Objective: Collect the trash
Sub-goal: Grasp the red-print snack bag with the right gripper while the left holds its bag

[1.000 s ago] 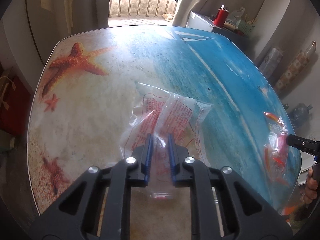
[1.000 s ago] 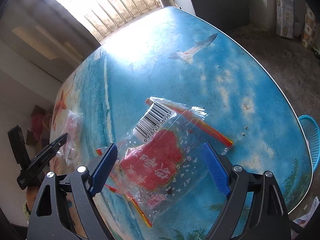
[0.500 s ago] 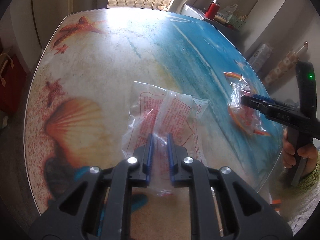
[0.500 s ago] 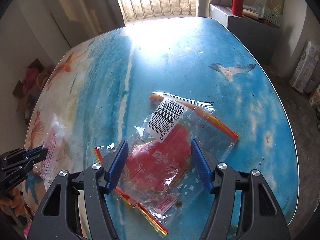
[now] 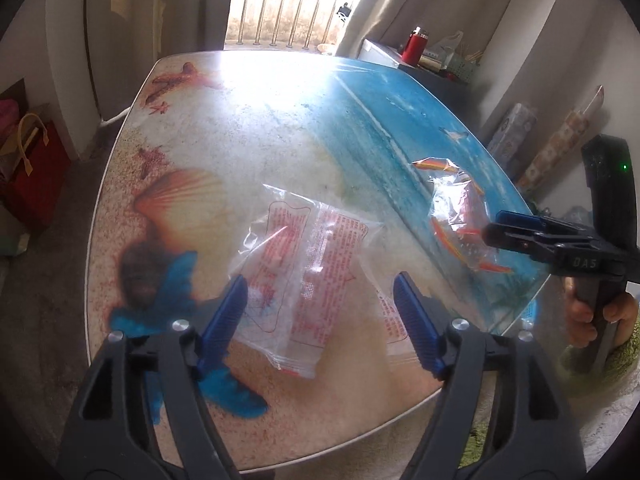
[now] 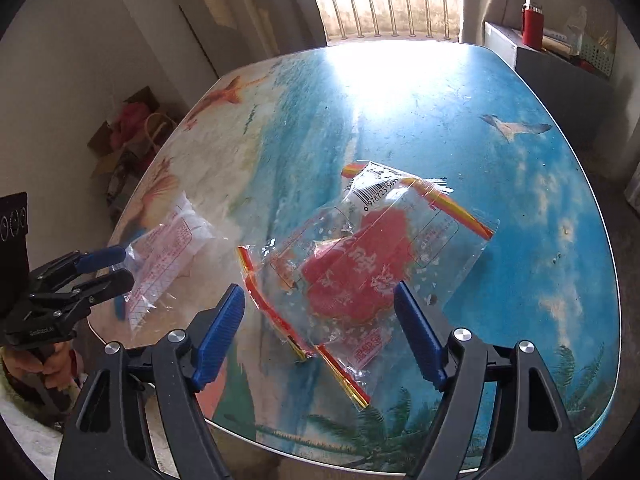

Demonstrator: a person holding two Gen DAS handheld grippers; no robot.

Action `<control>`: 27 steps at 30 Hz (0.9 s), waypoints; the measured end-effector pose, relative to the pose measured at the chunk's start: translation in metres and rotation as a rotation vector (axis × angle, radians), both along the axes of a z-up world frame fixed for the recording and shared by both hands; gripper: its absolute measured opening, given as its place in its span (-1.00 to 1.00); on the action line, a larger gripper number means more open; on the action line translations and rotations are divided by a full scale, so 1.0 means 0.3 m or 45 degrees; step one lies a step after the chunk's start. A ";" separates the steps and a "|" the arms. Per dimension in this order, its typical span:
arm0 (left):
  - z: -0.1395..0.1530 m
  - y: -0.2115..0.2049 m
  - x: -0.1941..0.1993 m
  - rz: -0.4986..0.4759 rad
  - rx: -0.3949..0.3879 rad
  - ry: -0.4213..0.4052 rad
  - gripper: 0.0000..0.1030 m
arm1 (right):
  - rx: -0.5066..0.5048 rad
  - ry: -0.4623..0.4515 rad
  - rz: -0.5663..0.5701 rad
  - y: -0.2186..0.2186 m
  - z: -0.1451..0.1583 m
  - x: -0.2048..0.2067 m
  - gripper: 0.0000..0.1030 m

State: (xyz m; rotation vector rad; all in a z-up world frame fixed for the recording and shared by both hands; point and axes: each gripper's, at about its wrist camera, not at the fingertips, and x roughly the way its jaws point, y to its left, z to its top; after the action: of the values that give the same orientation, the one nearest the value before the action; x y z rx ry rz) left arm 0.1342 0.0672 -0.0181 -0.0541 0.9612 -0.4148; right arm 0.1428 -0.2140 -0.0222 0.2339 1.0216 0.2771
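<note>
On the beach-print table [image 5: 280, 152], my left gripper [image 5: 320, 312] has just let go, jaws opening around the clear wrapper [image 5: 308, 276], seemingly dropped; my right gripper [image 6: 320, 324] is opening over the red-printed bag [image 6: 360, 272], ungrasped

Left wrist view: looks steeply down along fingers [image 5: 224, 320] onto table [image 5: 248, 152], close. Right wrist view: same tilt, close, beyond fingers [image 6: 218, 332]. Shared: table, both wrappers, window bars [image 6: 384, 4].
</note>
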 end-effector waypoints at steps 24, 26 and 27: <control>-0.108 -0.067 0.098 0.000 0.215 0.036 -0.11 | 0.036 0.247 -0.471 -0.014 -0.111 0.176 0.85; -0.105 -0.067 0.096 0.003 0.221 0.033 -0.13 | -0.015 0.239 -0.477 0.006 -0.110 0.183 0.86; -0.105 -0.067 0.096 0.004 0.222 0.032 -0.14 | -0.031 0.233 -0.474 0.016 -0.111 0.185 0.86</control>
State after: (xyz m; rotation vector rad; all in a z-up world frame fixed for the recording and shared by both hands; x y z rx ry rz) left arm 0.1631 0.0472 -0.0495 0.0972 1.0187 -0.3267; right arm 0.1983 -0.2092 -0.0555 0.4265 1.1380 -0.0968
